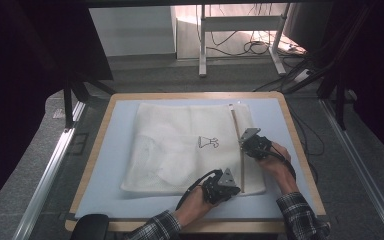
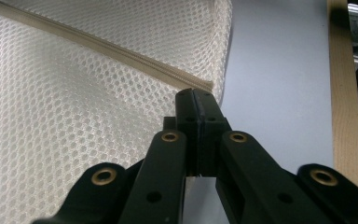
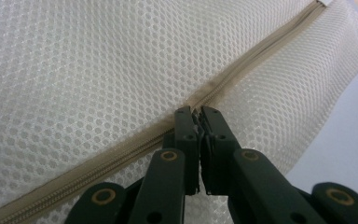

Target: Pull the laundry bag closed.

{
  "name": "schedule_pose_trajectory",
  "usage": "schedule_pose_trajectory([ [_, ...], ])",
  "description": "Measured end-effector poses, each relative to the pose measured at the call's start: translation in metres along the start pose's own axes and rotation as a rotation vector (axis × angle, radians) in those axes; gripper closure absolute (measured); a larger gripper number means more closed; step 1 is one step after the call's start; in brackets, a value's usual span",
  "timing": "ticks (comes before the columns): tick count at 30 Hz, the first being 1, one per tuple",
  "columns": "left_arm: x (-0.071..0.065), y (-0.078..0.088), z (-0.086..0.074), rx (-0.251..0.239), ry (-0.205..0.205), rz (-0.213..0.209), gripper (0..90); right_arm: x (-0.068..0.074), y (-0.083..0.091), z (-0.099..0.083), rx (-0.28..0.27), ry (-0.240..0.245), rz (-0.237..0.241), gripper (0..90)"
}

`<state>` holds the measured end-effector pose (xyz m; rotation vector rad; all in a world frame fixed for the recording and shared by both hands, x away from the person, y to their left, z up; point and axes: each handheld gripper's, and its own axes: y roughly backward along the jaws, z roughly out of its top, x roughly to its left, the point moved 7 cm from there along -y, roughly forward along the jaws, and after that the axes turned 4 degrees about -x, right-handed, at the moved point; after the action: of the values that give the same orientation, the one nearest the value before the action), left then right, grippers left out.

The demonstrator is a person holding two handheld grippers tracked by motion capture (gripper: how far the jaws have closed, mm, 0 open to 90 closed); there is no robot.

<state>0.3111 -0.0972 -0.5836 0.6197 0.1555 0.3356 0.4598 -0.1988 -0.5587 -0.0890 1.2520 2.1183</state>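
black jaws of your left hand-held gripper (image 2: 196, 100) are pressed together on the near end of the zipper (image 2: 121, 53), at the corner of the white mesh laundry bag (image 2: 65, 121). this grip serves as the anchor. the bag lies flat on the blue surface (image 1: 105, 200), and the zipper runs along its right side, from the near edge to the far edge.

your right hand-held gripper (image 3: 196, 112) is closed on the zipper line partway along its length, apparently on the slider, though the slider itself is hidden between the jaws. from above, the left hand-held gripper (image 1: 225, 185) sits at the near end of the zipper (image 1: 236, 130) and the right hand-held gripper (image 1: 252, 142) sits farther up, about midway.

the step in hand appears to be running the slider along the zipper. to do it well:

- hold the left grip fixed and low, so the tape stays taut between the two grippers.
- pull with the right hand straight along the zipper line, not across it; a sideways pull is likely to bunch the mesh.
- keep the right jaws level with the bag, so the mesh does not lift and catch.
- if the fabric ripples ahead of the slider, pause and tension it again from the left.
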Motion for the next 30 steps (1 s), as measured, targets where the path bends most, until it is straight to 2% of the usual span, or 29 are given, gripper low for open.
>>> schedule_pose_trajectory([
  [22, 0.000, 0.000, 0.000, 0.001, -0.009, 0.005, 89.8, -0.021, -0.020, 0.011, 0.007, -0.013, -0.025, 85.2],
  [30, 0.000, 0.000, 0.000, -0.001, -0.002, 0.002, 89.8, -0.028, -0.025, 0.013, 0.008, -0.027, -0.026, 85.2],
])
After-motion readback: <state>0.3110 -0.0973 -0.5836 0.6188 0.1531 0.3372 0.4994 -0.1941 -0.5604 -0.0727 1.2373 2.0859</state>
